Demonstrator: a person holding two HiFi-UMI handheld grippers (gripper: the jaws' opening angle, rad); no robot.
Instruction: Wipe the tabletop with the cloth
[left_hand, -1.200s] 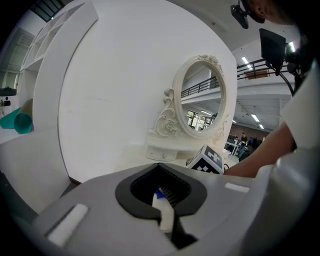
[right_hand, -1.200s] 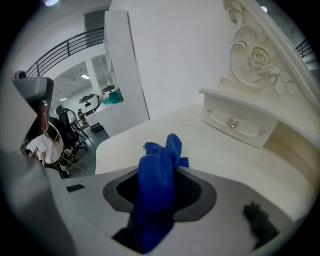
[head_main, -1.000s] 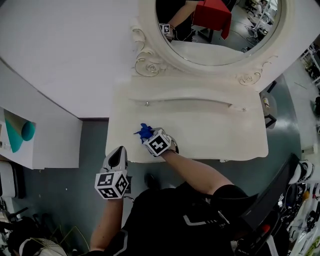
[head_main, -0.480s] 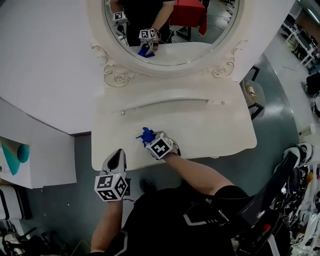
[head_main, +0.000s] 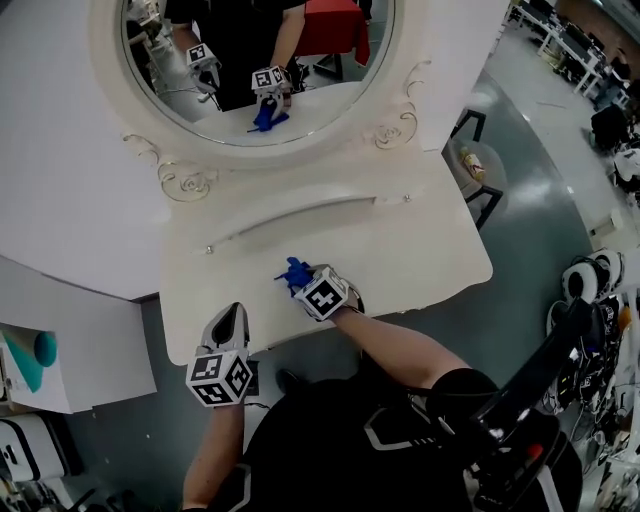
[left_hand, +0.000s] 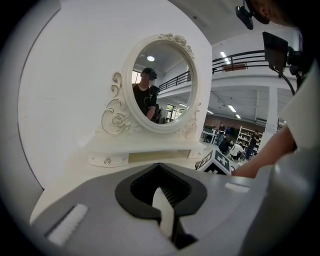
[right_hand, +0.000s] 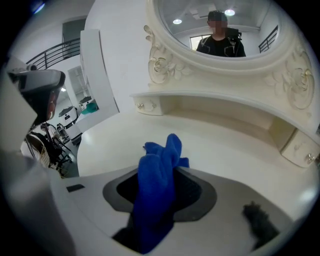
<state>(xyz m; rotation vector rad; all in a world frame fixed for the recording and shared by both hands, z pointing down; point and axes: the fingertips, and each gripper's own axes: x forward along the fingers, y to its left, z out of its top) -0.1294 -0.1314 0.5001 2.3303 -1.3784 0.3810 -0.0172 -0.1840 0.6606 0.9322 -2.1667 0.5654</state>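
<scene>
A blue cloth sits bunched on the white tabletop, toward its front left. My right gripper is shut on it, and in the right gripper view the cloth sticks up from between the jaws of that gripper, over the tabletop. My left gripper hovers at the table's front left edge, apart from the cloth. In its own view the left gripper has its jaws together with nothing in them.
An oval mirror in an ornate white frame stands at the back over a low raised shelf with small knobs. A stool is off the table's right end. A white cabinet stands to the left.
The head view has swung, so more of the mirror shows. The right gripper with the cloth has stayed at about the same spot on the table, and the left gripper has stayed at the front edge.
</scene>
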